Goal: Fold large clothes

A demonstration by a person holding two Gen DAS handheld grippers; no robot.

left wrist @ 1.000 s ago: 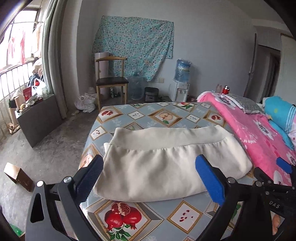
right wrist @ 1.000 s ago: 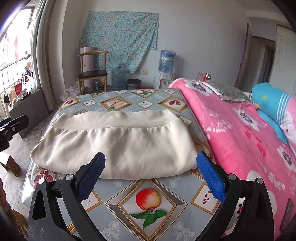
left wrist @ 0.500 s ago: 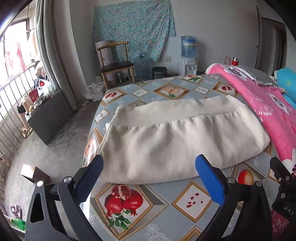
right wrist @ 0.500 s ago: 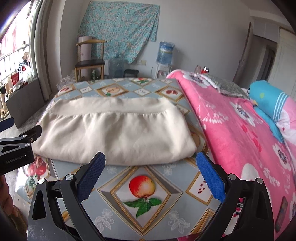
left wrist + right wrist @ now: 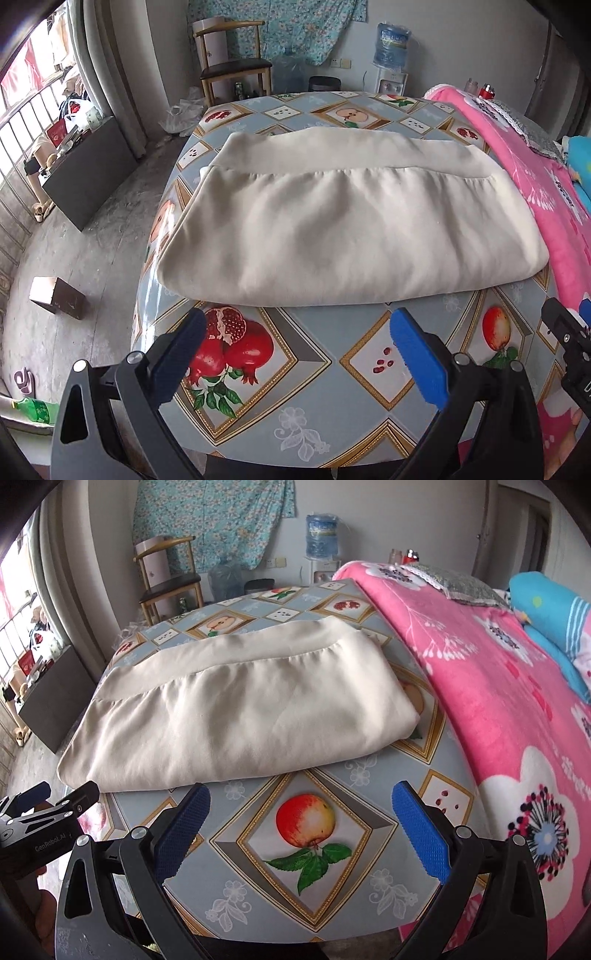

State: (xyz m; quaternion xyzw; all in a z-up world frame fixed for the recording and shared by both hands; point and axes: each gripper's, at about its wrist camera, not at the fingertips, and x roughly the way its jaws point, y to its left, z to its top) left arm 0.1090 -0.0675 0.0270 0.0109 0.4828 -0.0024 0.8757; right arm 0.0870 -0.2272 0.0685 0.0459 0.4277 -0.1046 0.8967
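Left gripper (image 5: 297,352): jaws spread wide, empty, held above the near edge of the fruit-patterned tablecloth (image 5: 314,387). Right gripper (image 5: 301,829): jaws likewise spread and empty, over the apple print. Folded cream garment (image 5: 347,229) lies flat on the tablecloth just beyond both sets of fingertips, touching neither. Pink blanket (image 5: 517,709) adjoins the tablecloth's right side. Wooden chair (image 5: 234,70) stands beyond its far edge.
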